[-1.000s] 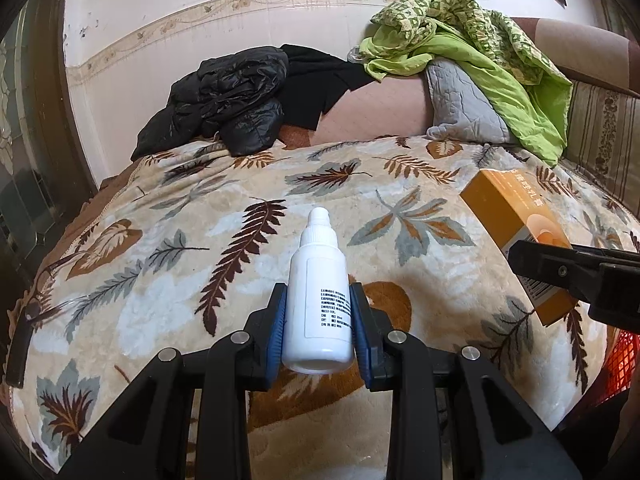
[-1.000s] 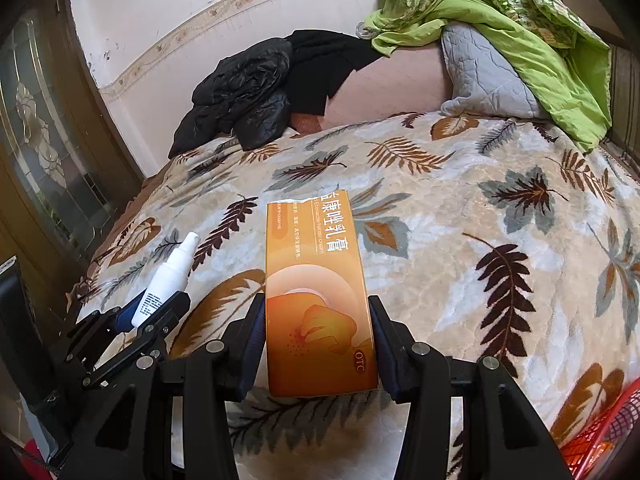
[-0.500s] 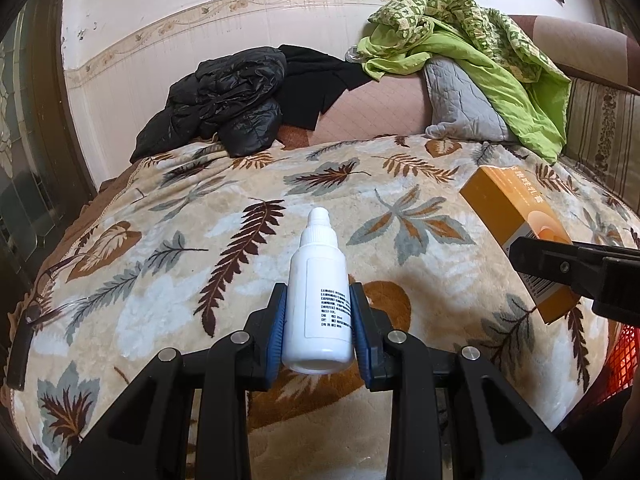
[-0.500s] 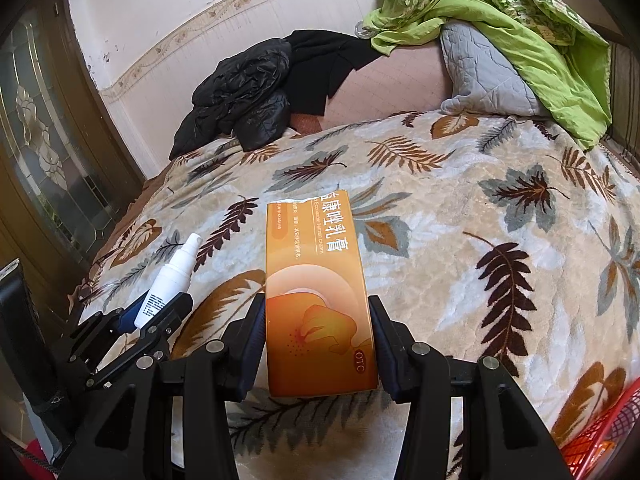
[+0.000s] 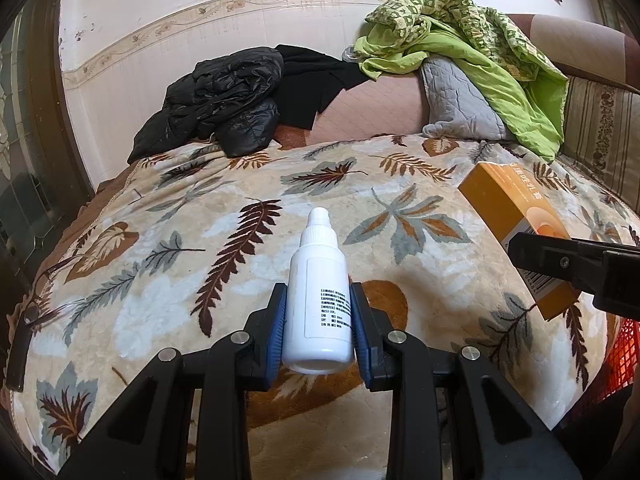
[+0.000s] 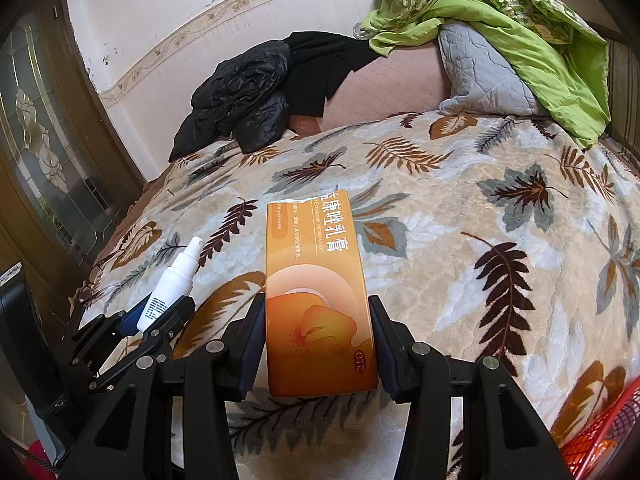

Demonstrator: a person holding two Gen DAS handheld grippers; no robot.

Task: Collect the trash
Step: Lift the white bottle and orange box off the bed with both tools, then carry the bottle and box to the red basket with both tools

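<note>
The left gripper (image 5: 318,326) clamped a white plastic dropper bottle (image 5: 318,300) at lower centre. The right gripper (image 6: 318,344) pinched an orange cardboard medicine box (image 6: 316,300), likewise lower centre.

A bed is covered by a cream blanket (image 5: 168,280) printed with brown and grey leaves. At its far end, a black jacket (image 5: 224,96), a grey quilted pillow (image 5: 460,104) and a crumpled green cover (image 5: 480,40) are piled against a white wall (image 5: 160,8) trimmed with a floral border. On the left, what seems a glazed wooden door (image 6: 44,152) is seen.
</note>
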